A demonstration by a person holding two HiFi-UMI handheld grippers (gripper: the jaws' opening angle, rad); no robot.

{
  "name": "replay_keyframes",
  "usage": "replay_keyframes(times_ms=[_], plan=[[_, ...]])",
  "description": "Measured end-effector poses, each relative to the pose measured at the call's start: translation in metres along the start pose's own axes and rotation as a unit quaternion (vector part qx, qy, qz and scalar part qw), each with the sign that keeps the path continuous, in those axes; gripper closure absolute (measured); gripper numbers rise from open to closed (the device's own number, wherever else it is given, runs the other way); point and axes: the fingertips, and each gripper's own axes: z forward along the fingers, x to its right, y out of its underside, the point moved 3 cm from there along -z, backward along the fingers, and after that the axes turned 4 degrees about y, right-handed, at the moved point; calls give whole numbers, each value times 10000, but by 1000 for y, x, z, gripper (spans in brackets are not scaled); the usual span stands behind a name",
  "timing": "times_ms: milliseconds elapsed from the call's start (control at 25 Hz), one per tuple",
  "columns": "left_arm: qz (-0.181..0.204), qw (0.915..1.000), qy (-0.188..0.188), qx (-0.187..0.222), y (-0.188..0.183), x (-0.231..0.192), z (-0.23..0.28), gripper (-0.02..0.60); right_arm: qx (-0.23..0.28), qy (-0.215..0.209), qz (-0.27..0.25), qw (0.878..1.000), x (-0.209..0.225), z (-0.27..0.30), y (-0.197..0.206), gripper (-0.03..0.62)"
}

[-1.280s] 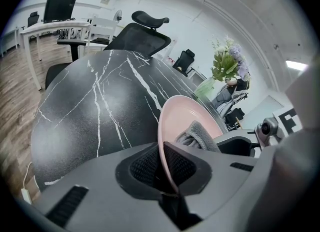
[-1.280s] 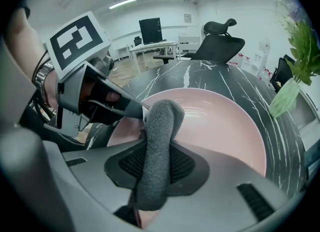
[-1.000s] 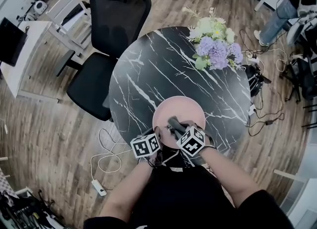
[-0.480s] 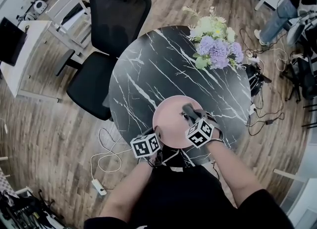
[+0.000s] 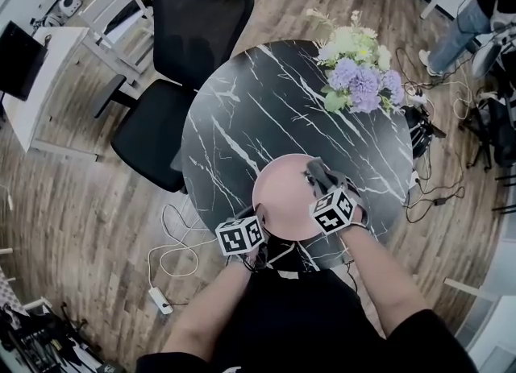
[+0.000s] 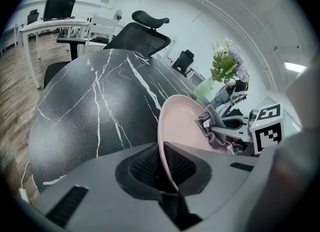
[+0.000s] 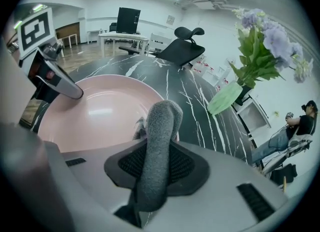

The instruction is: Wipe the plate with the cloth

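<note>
A pink plate rests on the black marble table, near its front edge. My left gripper is shut on the plate's near-left rim; in the left gripper view the rim runs between the jaws. My right gripper is shut on a grey cloth and holds it over the plate's right rim. In the right gripper view the cloth sticks out between the jaws, its tip at the plate's edge.
A vase of purple and white flowers stands at the table's far right. A black office chair is behind the table on the left. Cables lie on the wooden floor. A person stands at the far right.
My right gripper carried the cloth from the plate's near middle across to its right rim. The left gripper kept its hold on the plate's rim and did not move.
</note>
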Motion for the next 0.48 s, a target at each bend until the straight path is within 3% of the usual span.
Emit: replay_keyframes(times_ms=[480], plan=[[-140, 9999, -6, 46, 0, 0, 0, 538, 568, 666, 580, 9945, 27, -20, -18, 482]])
